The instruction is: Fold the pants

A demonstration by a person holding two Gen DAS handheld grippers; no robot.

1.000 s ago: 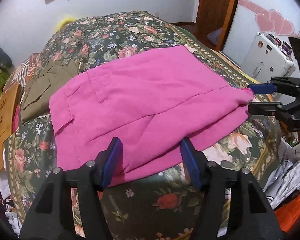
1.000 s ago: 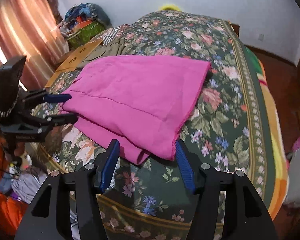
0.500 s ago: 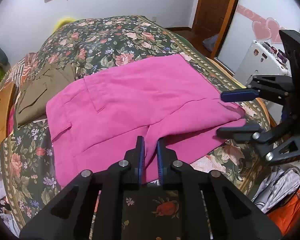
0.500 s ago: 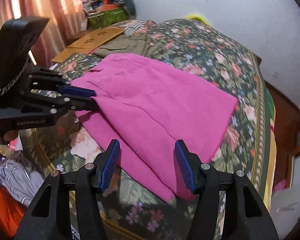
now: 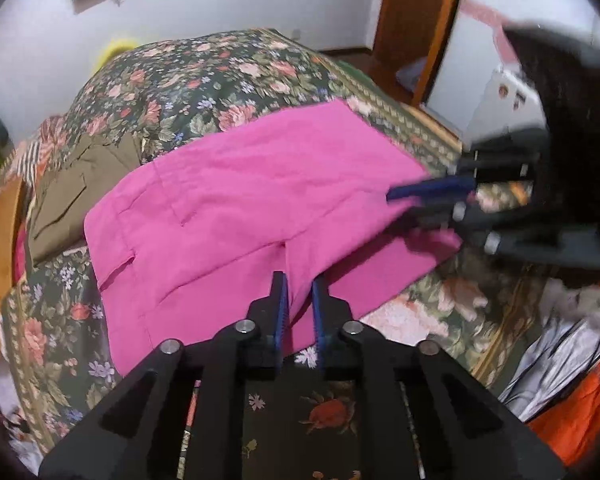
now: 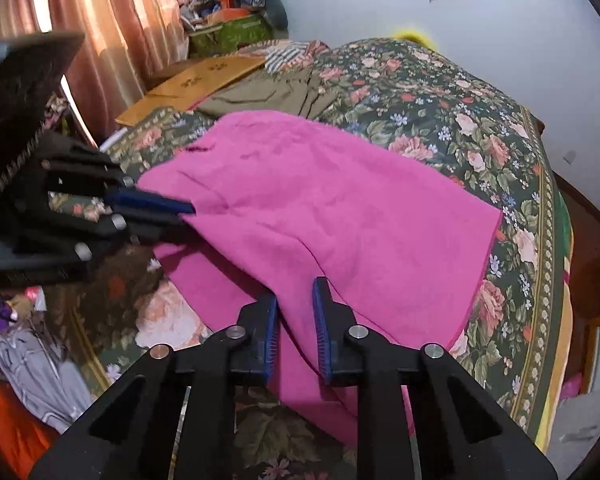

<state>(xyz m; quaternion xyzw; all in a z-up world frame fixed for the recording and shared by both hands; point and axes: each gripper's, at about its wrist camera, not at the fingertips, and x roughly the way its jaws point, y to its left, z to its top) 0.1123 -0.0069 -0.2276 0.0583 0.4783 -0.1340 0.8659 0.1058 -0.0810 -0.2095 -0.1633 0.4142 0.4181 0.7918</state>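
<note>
Pants (image 5: pixel 240 200) lie on the bed (image 5: pixel 204 68), seemingly folded once. Left gripper (image 5: pixel 299 292) has just tightened a little wider on the near edge; right gripper (image 6: pixel 296 312) has just clamped the other end. A second fold looks still to come.

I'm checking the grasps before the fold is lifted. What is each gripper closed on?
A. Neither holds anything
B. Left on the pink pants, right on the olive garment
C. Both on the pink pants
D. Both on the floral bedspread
C: the left gripper and the right gripper each pinch the near edge of the pink pants.
</note>
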